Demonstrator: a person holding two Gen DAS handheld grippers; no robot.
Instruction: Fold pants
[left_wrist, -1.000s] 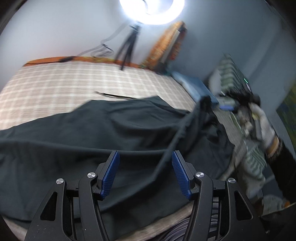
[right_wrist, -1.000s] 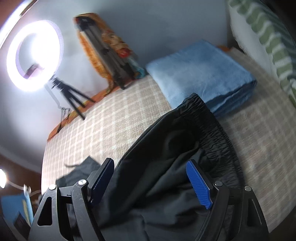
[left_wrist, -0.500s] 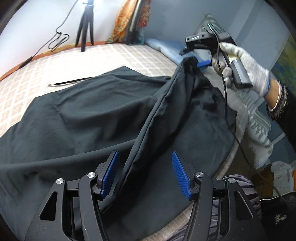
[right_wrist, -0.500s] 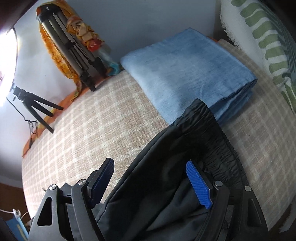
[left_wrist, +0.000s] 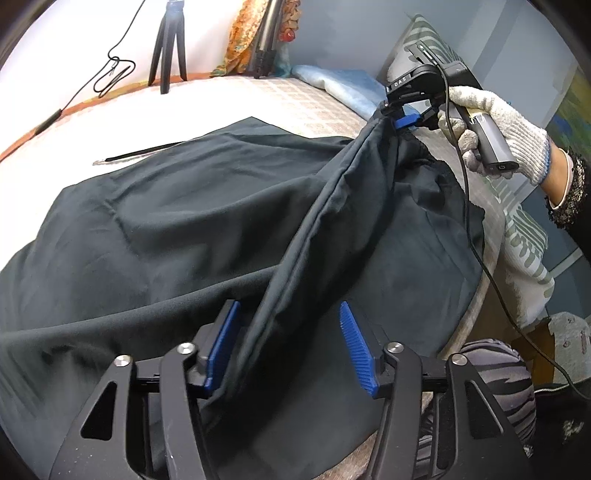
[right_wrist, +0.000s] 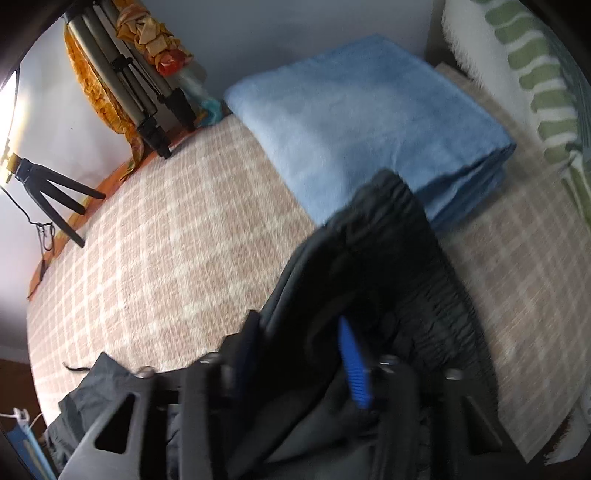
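Right wrist: blue towel (right_wrist: 369, 122) beyond pants (right_wrist: 373, 291); tripod (right_wrist: 51, 192) far.

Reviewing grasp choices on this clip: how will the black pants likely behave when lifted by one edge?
Probably floppy: the black pants sag and crease between the left gripper and the right gripper. Likely light, since a raised ridge holds. The gathered waistband may bunch.

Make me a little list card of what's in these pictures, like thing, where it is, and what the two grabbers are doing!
thing: black pants
where: spread on the checked bed cover
left gripper: jaws just closing, a raised fold of the pants between them, right pad not touching
right gripper: jaws just closing around the waistband end; blurred, grip unclear
held by: gloved hand
nearby: folded blue blanket, tripod
folding: not yet done
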